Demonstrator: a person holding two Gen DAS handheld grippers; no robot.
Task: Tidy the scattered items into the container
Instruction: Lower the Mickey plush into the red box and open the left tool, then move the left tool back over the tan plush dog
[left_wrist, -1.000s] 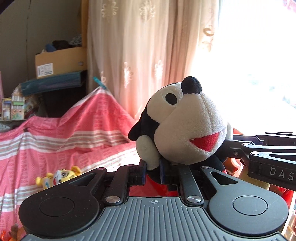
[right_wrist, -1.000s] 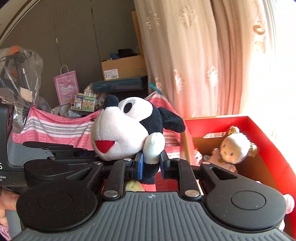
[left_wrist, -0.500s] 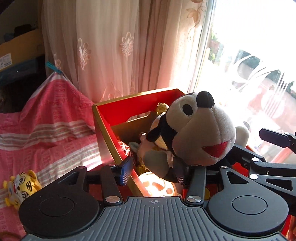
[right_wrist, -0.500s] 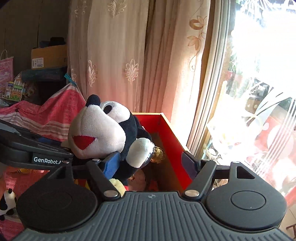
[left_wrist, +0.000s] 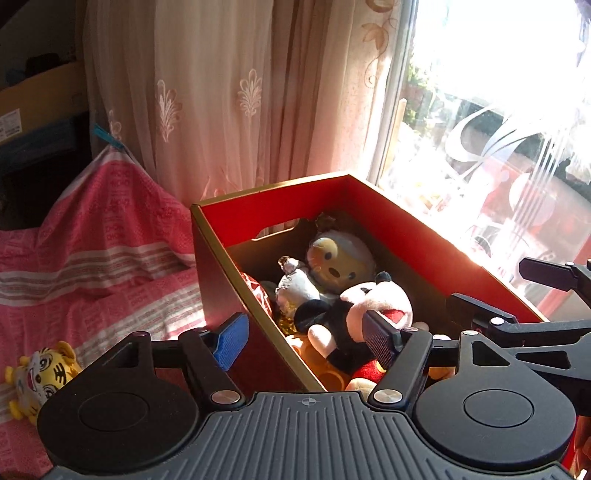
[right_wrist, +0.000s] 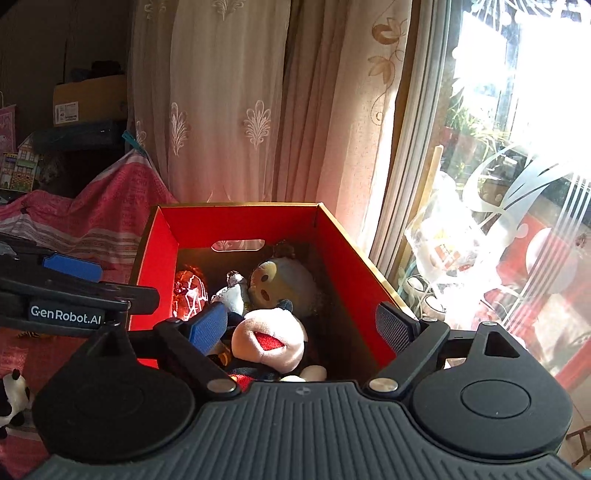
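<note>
The black-and-white mouse plush (left_wrist: 369, 310) (right_wrist: 269, 339) lies on its back inside the red cardboard box (left_wrist: 406, 236) (right_wrist: 243, 221), on top of other toys. My left gripper (left_wrist: 306, 341) hovers over the box's near left corner. Its jaws are still opening, and the pads touch nothing. My right gripper (right_wrist: 300, 326) hangs over the box's near end, also opening, with the plush lying below the gap and free of the pads. Each view shows the other gripper's black arm at its edge.
A round-faced doll (left_wrist: 340, 258) (right_wrist: 280, 284) and several small toys fill the box. A yellow tiger plush (left_wrist: 40, 373) and a panda plush (right_wrist: 11, 398) lie on the pink striped bedspread (left_wrist: 92, 258) to the left. Curtain (right_wrist: 240, 103) and window stand behind the box.
Both grippers, earlier shut on the mouse plush's arms, swung it over the red box and opened. The plush has dropped into the box.
</note>
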